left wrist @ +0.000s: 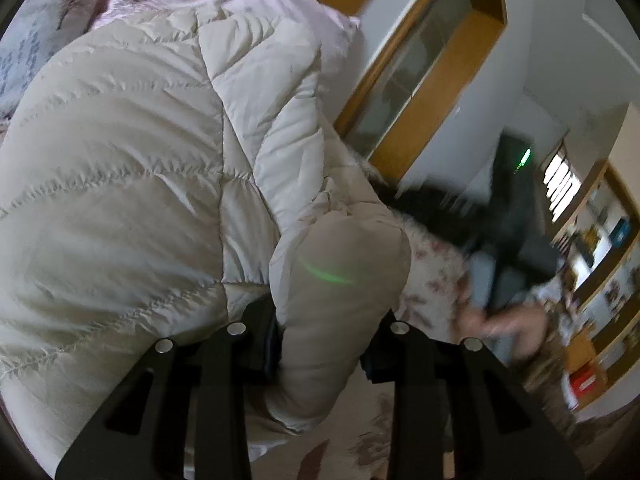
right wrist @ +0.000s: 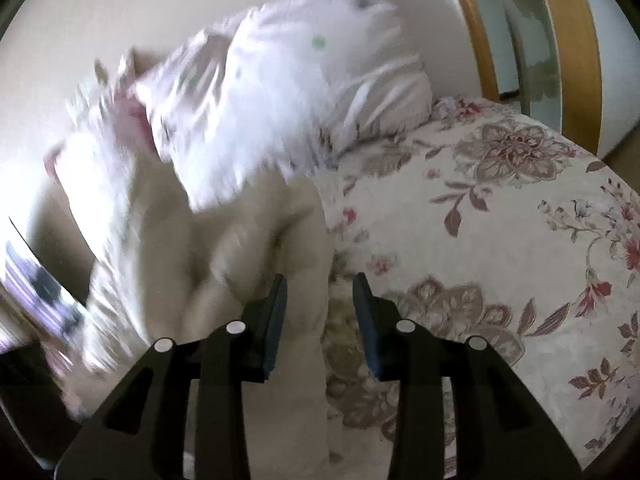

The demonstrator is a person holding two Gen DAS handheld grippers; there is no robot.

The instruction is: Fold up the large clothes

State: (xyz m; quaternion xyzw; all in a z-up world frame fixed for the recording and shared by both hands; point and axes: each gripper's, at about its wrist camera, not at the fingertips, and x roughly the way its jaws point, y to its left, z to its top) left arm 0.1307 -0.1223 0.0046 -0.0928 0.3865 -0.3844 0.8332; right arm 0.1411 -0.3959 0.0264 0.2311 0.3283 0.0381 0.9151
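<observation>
A cream quilted puffer jacket (left wrist: 132, 184) fills the left wrist view, lying on a floral bed. My left gripper (left wrist: 320, 356) is shut on a thick padded fold of the jacket, which bulges between the jaws and hides the pads. In the right wrist view the jacket (right wrist: 224, 240) is blurred and lies to the left. My right gripper (right wrist: 320, 316) is open; an edge of the jacket lies between the jaws, against the left pad (right wrist: 276, 320). The right gripper also shows, blurred, in the left wrist view (left wrist: 508, 248), with the hand that holds it.
The floral bedspread (right wrist: 500, 240) stretches to the right. A pale pink pillow (right wrist: 288, 92) lies behind the jacket. A wood-framed door or window (left wrist: 420, 64) stands beyond the bed. Shelves with small items (left wrist: 600, 264) line the far right wall.
</observation>
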